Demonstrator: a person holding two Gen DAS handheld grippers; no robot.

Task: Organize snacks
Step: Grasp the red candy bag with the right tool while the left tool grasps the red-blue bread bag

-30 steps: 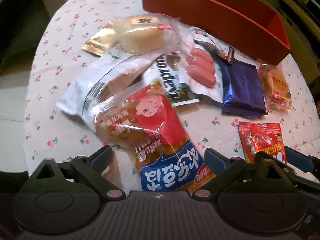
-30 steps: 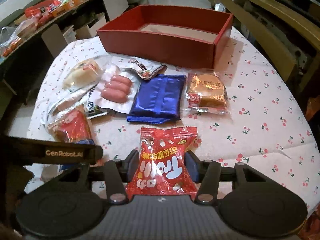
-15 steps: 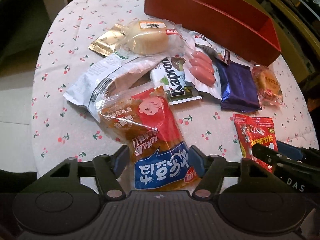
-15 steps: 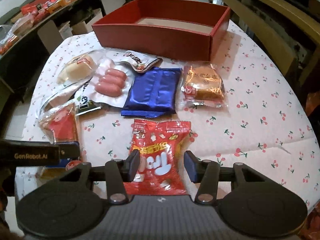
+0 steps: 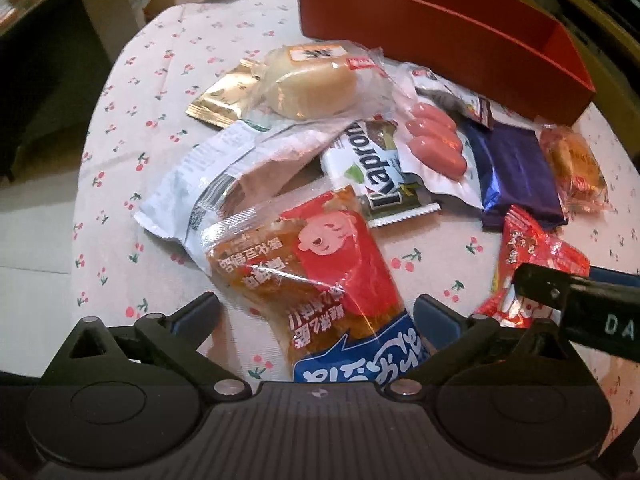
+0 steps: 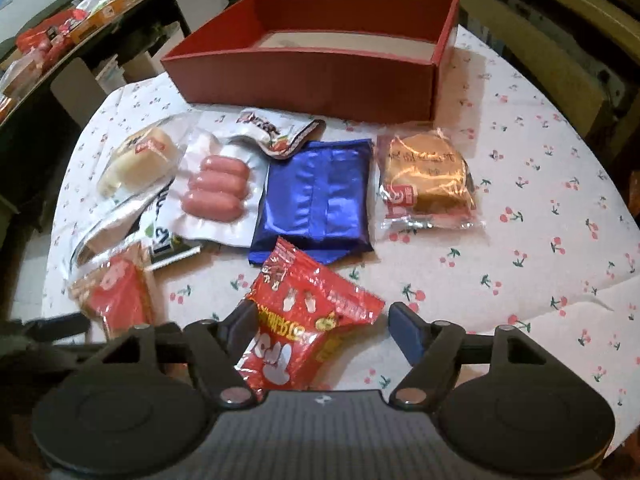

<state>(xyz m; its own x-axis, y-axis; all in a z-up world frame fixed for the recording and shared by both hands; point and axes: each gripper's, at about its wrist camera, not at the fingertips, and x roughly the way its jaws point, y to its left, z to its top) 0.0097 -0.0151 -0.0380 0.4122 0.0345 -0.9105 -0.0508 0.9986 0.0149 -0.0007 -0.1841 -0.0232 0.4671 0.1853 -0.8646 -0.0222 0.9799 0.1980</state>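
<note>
My left gripper (image 5: 316, 316) had just spread wide over the red-and-blue snack bag (image 5: 320, 292), its pads clear of the wrapper. My right gripper (image 6: 324, 320) had just opened too, the small red packet (image 6: 304, 320) lying loose between its fingers on the cherry-print tablecloth (image 6: 520, 240), near the red box (image 6: 312, 76).

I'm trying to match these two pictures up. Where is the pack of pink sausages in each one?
Left wrist view: the sausage pack lies upper right of centre, left of the blue packet.
Right wrist view: sausage pack left of centre, again left of the blue packet.
Shared landmark: the red box behind.
</note>
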